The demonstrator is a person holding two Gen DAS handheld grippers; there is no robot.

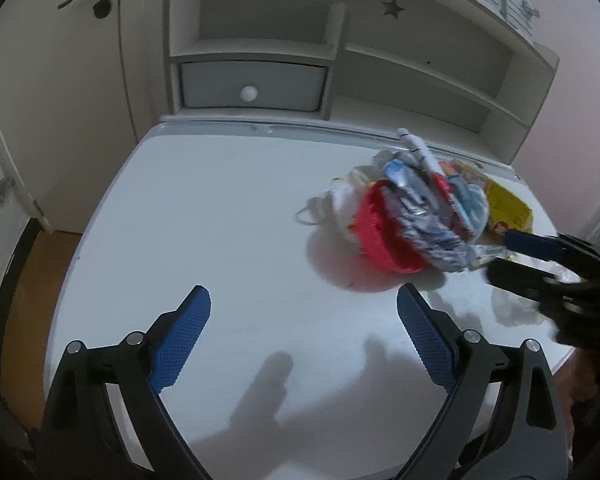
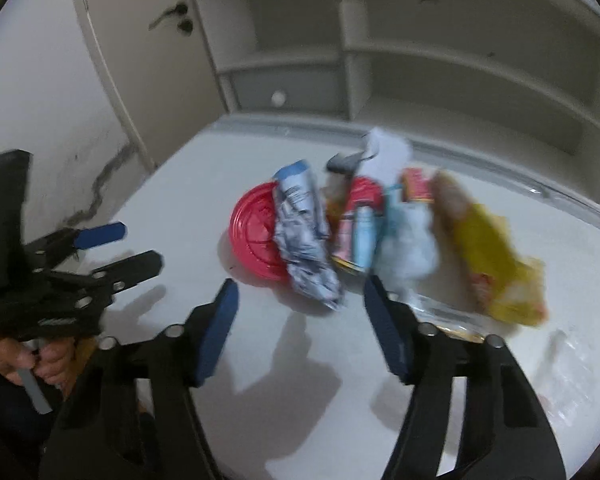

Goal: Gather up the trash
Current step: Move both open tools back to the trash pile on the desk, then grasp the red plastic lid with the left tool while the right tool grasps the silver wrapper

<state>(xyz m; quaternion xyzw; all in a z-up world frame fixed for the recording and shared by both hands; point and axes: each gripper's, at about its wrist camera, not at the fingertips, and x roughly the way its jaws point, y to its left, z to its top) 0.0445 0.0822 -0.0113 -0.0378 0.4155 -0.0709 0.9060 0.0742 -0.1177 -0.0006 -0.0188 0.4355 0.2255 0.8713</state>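
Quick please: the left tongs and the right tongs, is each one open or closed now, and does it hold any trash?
Left tongs: open, holding nothing.
Right tongs: open, holding nothing; the trash pile lies ahead of them.

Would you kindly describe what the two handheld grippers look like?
Both the left gripper and right gripper have black angular linkage frames with silver round pivot pins and flat fingers faced with blue textured pads.

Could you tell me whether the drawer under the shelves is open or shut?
Shut: the drawer front sits flush in its frame, knob facing out.
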